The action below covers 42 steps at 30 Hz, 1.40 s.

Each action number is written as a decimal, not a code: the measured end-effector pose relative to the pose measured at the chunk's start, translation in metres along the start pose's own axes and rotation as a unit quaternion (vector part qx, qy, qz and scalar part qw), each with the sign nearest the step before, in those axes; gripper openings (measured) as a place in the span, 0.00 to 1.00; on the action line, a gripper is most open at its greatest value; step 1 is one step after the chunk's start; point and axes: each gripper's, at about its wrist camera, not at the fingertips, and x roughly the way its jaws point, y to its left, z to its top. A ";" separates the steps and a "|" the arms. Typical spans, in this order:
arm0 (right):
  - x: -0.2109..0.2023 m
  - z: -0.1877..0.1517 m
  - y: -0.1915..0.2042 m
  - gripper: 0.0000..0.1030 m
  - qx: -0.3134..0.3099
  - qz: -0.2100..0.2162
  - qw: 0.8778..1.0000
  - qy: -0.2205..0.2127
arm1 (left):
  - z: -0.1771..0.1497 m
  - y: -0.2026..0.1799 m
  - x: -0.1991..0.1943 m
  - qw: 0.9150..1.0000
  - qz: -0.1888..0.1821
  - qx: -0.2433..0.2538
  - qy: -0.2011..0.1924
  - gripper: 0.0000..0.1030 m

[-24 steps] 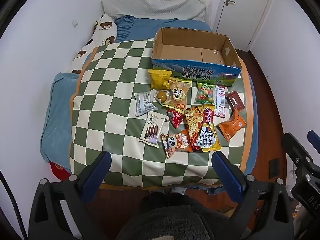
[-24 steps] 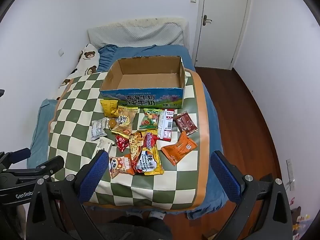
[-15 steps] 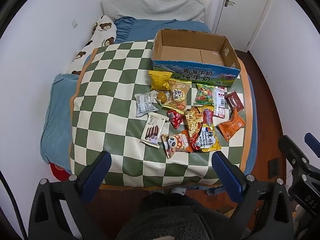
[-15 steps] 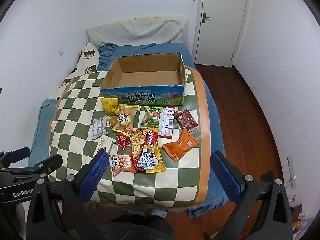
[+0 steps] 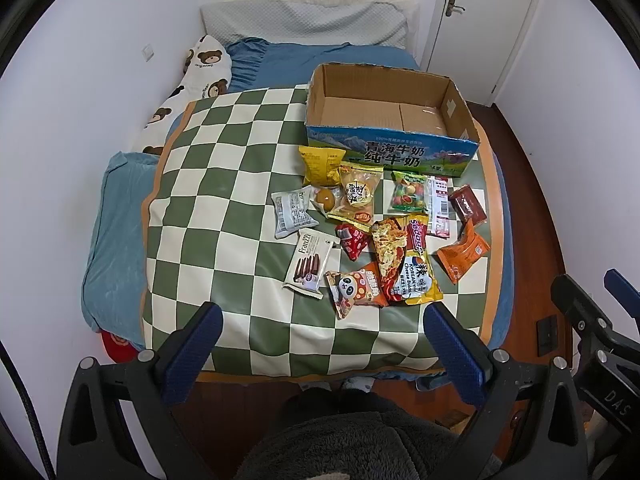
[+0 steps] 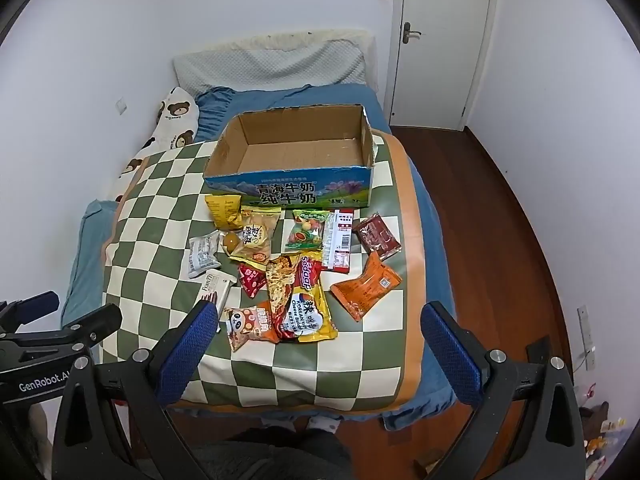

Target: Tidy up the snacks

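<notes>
Several snack packets lie on a green-and-white checkered blanket (image 5: 224, 216) on a bed: a white Franzzi packet (image 5: 308, 264), a panda packet (image 5: 354, 286), a yellow Sedaap noodle pack (image 5: 416, 268), an orange packet (image 5: 464, 254) and a yellow chip bag (image 5: 320, 164). An open, empty cardboard box (image 5: 390, 120) stands behind them, also in the right wrist view (image 6: 296, 160). My left gripper (image 5: 322, 334) is open and empty, held before the bed's foot. My right gripper (image 6: 320, 334) is open and empty, over the near blanket edge by the noodle pack (image 6: 306, 308).
A bear-print pillow (image 5: 192, 76) and grey pillow (image 5: 304, 20) lie at the bed's head. White walls close in on the left. A door (image 6: 440, 40) and wooden floor (image 6: 520, 240) are on the right. The other gripper shows at each view's edge (image 6: 48, 340).
Both grippers have moved slightly toward the bed; the snacks and box appear a little lower and closer in both views. Nothing on the bed has moved.
</notes>
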 end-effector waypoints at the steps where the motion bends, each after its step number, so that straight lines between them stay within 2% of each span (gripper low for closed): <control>1: 0.000 0.000 0.000 1.00 0.000 0.000 1.000 0.000 | 0.000 0.000 0.000 1.000 0.000 0.000 0.000 1.00; 42: -0.002 0.001 0.004 1.00 0.002 0.004 1.000 0.001 | 0.000 0.003 -0.004 1.000 -0.002 0.001 -0.005 1.00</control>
